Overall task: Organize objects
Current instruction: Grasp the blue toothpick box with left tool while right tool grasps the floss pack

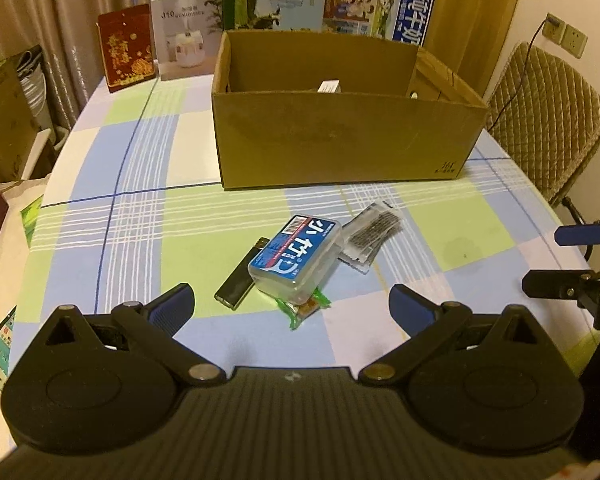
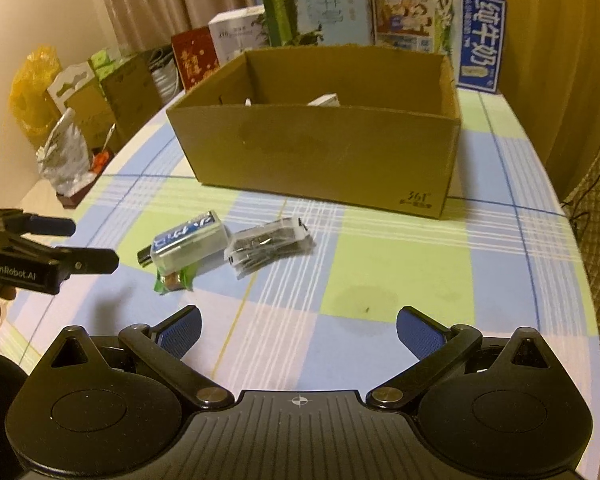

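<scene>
Four items lie clustered on the checked bench (image 1: 148, 216), just short of the open brown cardboard box (image 1: 340, 140): a clear plastic case with blue label (image 1: 296, 258), a black lighter (image 1: 242, 276), a green snack wrapper (image 1: 304, 308) and a clear packet of dark pins (image 1: 374, 234). At least one white item (image 1: 329, 86) is boxed. Left hand-held gripper (image 1: 292, 308) and right hand-held gripper (image 2: 299, 330) hover spread wide, empty.

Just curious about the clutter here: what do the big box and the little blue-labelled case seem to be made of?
The big box looks like plain brown cardboard, matte, with raw cut edges and folded corners. The little case seems clear hard plastic: glossy, see-through at its sides, with a blue printed label on top.
</scene>
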Demonstrator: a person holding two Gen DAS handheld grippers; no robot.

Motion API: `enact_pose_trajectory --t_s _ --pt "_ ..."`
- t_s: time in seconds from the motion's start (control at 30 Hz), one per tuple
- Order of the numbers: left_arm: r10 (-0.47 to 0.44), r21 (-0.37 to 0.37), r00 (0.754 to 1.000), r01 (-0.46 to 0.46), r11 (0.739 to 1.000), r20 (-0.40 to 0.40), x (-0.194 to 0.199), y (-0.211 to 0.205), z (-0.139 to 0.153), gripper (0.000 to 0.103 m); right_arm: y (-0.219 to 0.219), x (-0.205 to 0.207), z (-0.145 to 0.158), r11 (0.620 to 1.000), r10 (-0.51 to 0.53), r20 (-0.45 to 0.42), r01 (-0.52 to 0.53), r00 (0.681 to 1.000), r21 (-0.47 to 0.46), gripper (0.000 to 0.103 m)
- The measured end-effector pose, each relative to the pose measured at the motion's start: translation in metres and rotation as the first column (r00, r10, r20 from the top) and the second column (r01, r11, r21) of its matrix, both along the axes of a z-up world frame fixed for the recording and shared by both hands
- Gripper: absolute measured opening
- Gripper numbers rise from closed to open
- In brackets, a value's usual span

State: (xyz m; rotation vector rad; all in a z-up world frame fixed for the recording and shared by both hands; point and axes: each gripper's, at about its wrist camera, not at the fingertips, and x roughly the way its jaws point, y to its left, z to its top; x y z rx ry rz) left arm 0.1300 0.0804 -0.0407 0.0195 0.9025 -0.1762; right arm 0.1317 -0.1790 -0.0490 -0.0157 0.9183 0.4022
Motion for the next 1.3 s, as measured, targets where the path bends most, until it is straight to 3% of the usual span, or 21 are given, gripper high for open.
enact_pose_trajectory --t_s 0.27,0.43,0.8,1.3 --pt "-0.064 0.016 0.997 0.065 0.998 -0.037 0.038 -0.001 -0.028 0.092 0.009 0.029 -0.028 0.999 0.012 -0.032 -0.013 0.999 -0.032 0.101" --pt "-0.123 0.034 0.991 0.125 0.992 -0.06 0.061 -0.003 -0.045 0.08 0.015 0.046 -0.041 0.999 0.012 -0.046 -0.014 0.999 -0.04 0.101" --pt "-0.277 0.053 0.952 0.286 0.957 -0.13 0.09 -0.012 -0.076 0.06 0.032 0.072 -0.063 0.999 0.026 -0.071 -0.029 0.997 -0.043 0.101" --pt "-0.342 0.045 0.931 0.35 0.936 -0.128 0.101 -0.037 -0.075 0.057 0.019 0.077 -0.069 0.998 -0.051 -0.077 0.047 0.996 -0.046 0.101"
